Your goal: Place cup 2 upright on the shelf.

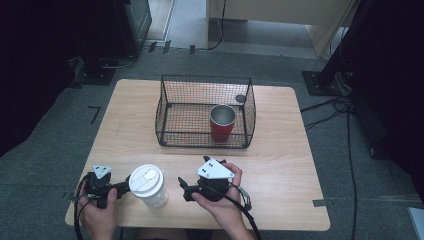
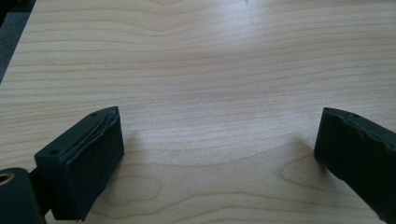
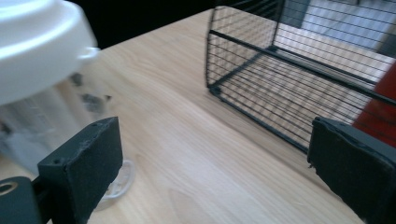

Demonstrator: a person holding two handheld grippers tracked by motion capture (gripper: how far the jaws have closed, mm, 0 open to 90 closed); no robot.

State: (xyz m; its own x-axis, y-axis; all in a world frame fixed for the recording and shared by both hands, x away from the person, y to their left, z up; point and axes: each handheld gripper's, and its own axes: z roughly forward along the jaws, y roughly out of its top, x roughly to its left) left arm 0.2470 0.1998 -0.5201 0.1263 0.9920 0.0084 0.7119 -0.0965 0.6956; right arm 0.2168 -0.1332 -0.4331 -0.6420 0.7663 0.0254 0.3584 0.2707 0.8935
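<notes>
Scene: a pale wooden table (image 1: 280, 165) seen from above, with a person's hands reaching in from the bottom edge.
Cup: a clear plastic cup (image 1: 148, 186) with a white lid, standing upright in the lower left of the high view, near the table's front edge.
Cup look: see-through, faintly ribbed wall; the round white lid has a raised rim and a small bump on top.
Cup close up: in the right gripper view the cup (image 3: 42, 93) sits blurred at the upper left, its clear base resting on the wood.
Left gripper: the left gripper (image 1: 122, 188) lies just left of the cup; whether it touches I cannot tell.
Left jaws: in the left gripper view the left gripper (image 2: 219, 154) stands wide open over bare wood, gripping nothing.
Right gripper: the right gripper (image 1: 183, 187) points left at the cup, close beside it but apart.
Right jaws: wide open, nothing between them.
Basket: a black wire basket (image 1: 167, 107) stands in the upper middle.
Tumbler: a red tumbler (image 1: 222, 123) stands inside the basket, at its front right.
</notes>
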